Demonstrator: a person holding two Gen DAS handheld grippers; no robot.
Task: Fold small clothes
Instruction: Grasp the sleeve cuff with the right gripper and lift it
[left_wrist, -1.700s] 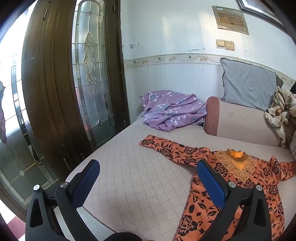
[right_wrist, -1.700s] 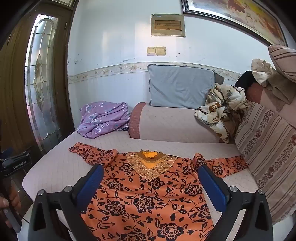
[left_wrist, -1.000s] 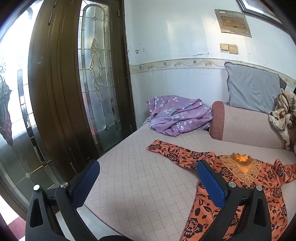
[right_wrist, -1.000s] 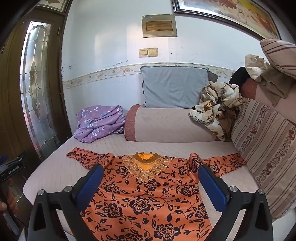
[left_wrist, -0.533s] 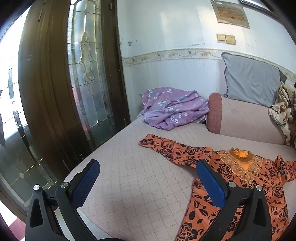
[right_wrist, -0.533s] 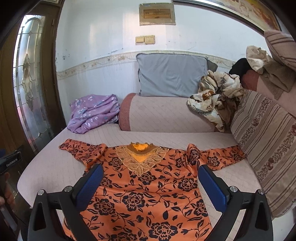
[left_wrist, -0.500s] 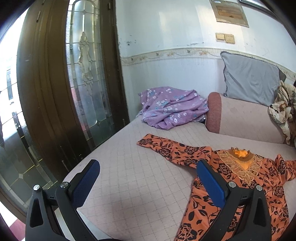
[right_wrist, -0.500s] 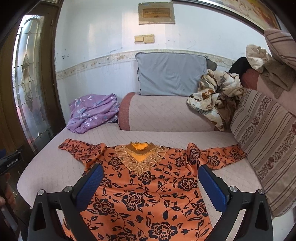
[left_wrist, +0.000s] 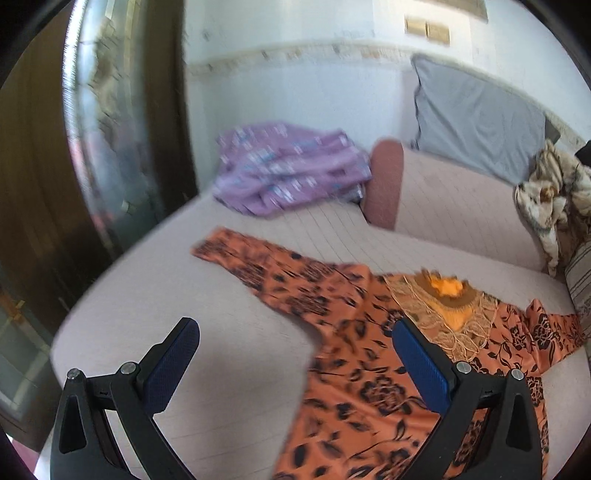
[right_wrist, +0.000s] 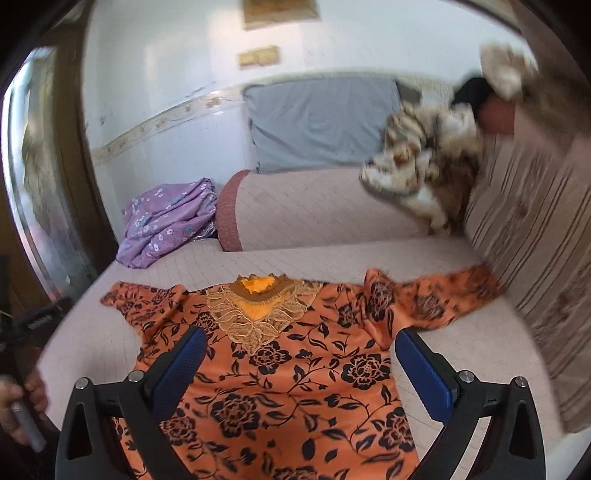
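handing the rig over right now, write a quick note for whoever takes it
Left gripper: open, empty, above the bed beside the orange black-flowered top.
Right gripper: open, empty, over the top's body.
The top lies spread flat, front up, on the pinkish quilted bed cover, both sleeves out; the sleeve on the right-gripper side is rumpled.
Done: nothing folded.
Left: the whole fold.
A crumpled purple flowered cloth lies at the bed's far corner.

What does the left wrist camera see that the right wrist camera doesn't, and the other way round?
Only the left wrist view shows the left gripper, open. Only the right wrist view shows the right gripper, open, the dress's whole right sleeve, and the striped cushion. Both show the orange floral dress lying flat on the bed, the purple cloth and the grey pillow.
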